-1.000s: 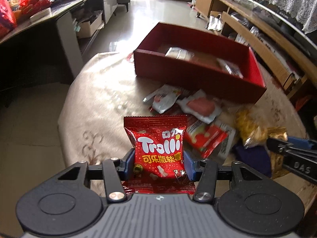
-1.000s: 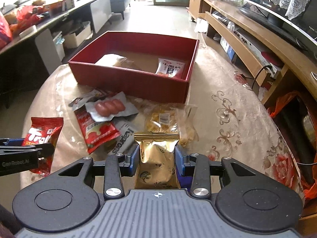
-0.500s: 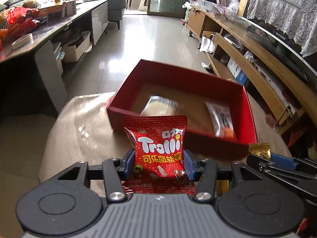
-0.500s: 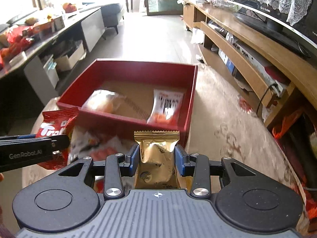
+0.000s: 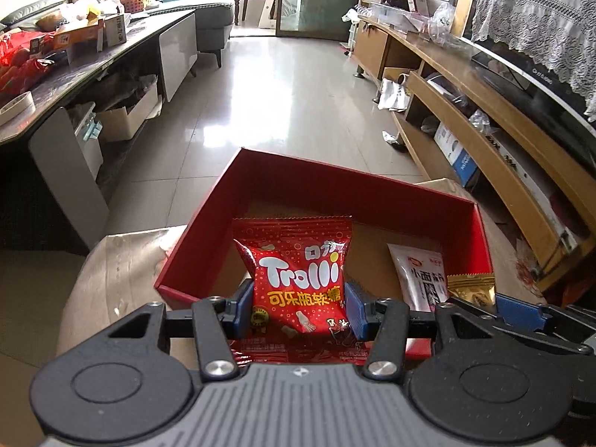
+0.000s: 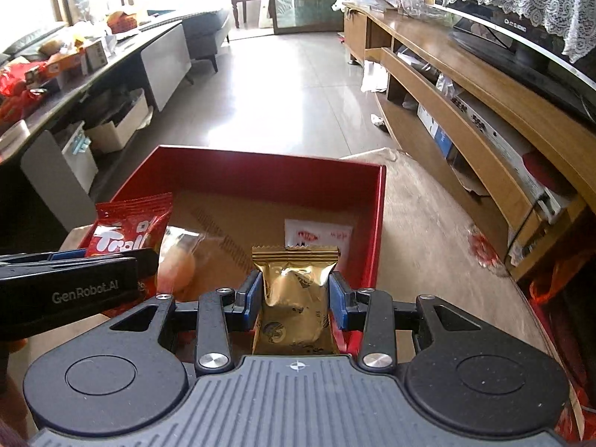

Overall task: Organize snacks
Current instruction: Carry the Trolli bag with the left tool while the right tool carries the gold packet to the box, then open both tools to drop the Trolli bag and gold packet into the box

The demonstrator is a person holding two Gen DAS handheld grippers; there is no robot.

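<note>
My left gripper [image 5: 298, 309] is shut on a red Trolli gummy packet [image 5: 298, 279], held over the near edge of an open red box [image 5: 372, 190]. My right gripper [image 6: 294, 298] is shut on a gold foil snack packet [image 6: 294, 298], above the same box [image 6: 376, 231]. In the right wrist view the left gripper [image 6: 145, 264] and its Trolli packet [image 6: 126, 229] show at the left; in the left wrist view the gold packet [image 5: 471, 290] shows at the right. Inside the box lie a white packet [image 5: 421, 275] [image 6: 318, 236] and a clear-wrapped round snack [image 6: 178, 264].
The box rests on a round table with a beige patterned cloth [image 6: 439, 238]. A long wooden TV cabinet [image 6: 484, 111] runs along the right, with a television [image 6: 521, 29] on it. A cluttered dark counter [image 5: 74, 59] stands at the left. Tiled floor [image 5: 283, 104] lies beyond the table.
Both grippers have moved forward with their packets, from above the loose snacks on the cloth to over the red box. The loose pile has dropped out of view.
</note>
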